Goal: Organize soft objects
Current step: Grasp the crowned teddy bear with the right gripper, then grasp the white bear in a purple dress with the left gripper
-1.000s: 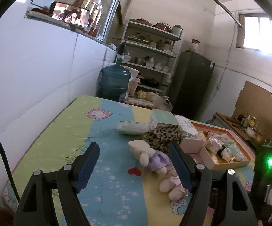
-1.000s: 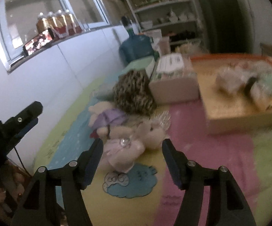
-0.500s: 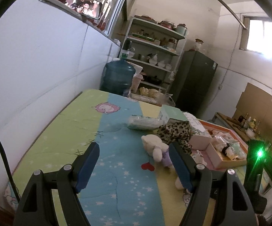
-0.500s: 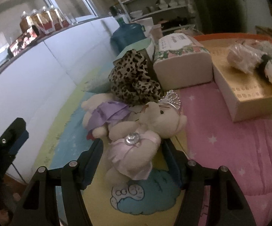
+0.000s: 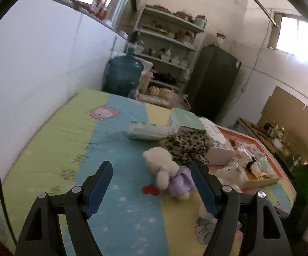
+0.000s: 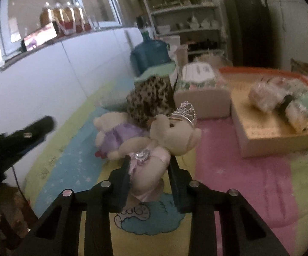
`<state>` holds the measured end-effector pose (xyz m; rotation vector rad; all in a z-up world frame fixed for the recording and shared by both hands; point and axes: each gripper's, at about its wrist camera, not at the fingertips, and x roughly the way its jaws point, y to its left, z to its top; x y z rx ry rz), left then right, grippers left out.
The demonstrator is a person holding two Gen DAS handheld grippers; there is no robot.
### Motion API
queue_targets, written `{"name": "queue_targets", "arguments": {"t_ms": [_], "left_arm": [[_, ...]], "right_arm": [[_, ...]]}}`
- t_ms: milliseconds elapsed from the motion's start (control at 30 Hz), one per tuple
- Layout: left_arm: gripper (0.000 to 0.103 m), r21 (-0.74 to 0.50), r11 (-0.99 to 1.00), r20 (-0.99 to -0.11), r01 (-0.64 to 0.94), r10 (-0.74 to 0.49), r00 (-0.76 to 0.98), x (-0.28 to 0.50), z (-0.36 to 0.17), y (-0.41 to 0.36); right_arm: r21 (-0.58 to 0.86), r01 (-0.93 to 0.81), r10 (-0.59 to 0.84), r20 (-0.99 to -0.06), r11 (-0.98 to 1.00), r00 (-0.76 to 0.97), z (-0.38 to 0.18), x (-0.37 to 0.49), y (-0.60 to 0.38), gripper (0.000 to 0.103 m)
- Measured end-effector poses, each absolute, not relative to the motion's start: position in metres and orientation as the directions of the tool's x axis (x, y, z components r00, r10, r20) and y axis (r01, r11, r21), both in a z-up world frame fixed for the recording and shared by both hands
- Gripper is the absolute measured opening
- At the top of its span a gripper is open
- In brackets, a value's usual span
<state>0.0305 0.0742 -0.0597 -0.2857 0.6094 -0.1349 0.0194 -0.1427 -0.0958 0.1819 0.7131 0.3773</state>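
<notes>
Plush bear in a pink dress [image 6: 154, 149], wearing a small silver crown, lies on the near part of a bright patchwork bed cover [image 6: 239, 170]. A second ago the right gripper [image 6: 148, 170] stood wide on either side of it; now its jaws are closing, and the dark pads squeeze the bear's dress between them. The bear's feet seem to touch the cover, though the blur makes that hard to judge.

Just left of this bear lies another plush bear in a purple dress [image 5: 171, 177], with a leopard-print cloth [image 6: 149, 98] bunched behind it and a tissue pack [image 6: 200, 93] further back. Far right sits a shallow orange-rimmed box [image 6: 260, 143], holding several soft wrapped items.

Left gripper [image 5: 154, 186] hangs spread wide and empty above the cover, as wide as a second ago. It has drifted closer to the purple-dressed bear, which now shows between its blue pads, untouched.

The new grip suggests the crowned bear is about to be lifted, probably toward the box, while the other bear waits.
</notes>
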Motion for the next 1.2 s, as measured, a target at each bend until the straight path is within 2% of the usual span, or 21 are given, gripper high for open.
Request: {"name": "queue_targets", "arguments": {"t_ms": [267,600,633,733,833,1200], "left_arm": [[0.076,-0.306,0.952,-0.663,0.006,-0.218,0.716,0.081,-0.086,0.044],[0.075,-0.290,0.957,-0.729,-0.017,-0.210,0.652,0.104,-0.111,0.019],[0.073,-0.276,0.961,-0.726,-0.023,-0.192,0.660,0.102,-0.111,0.017],[0.058,-0.269,0.963,-0.723,-0.029,-0.182,0.666,0.101,-0.113,0.015],[0.053,-0.291,0.956,-0.712,-0.028,-0.197,0.674,0.098,-0.113,0.018],[0.052,-0.265,0.964,-0.643,-0.003,-0.175,0.745,0.065,-0.081,0.012]], "right_arm": [[0.301,-0.284,0.408,-0.534,0.910,0.740,-0.080,0.009,-0.167,0.034],[0.334,-0.278,0.420,-0.507,0.901,0.753,-0.077,0.012,-0.193,0.034],[0.337,-0.277,0.421,-0.505,0.900,0.753,-0.077,0.012,-0.196,0.034],[0.341,-0.274,0.421,-0.505,0.899,0.753,-0.078,0.013,-0.201,0.034],[0.347,-0.271,0.422,-0.506,0.898,0.752,-0.080,0.014,-0.205,0.034],[0.352,-0.272,0.425,-0.497,0.896,0.757,-0.079,0.014,-0.205,0.034]]}}
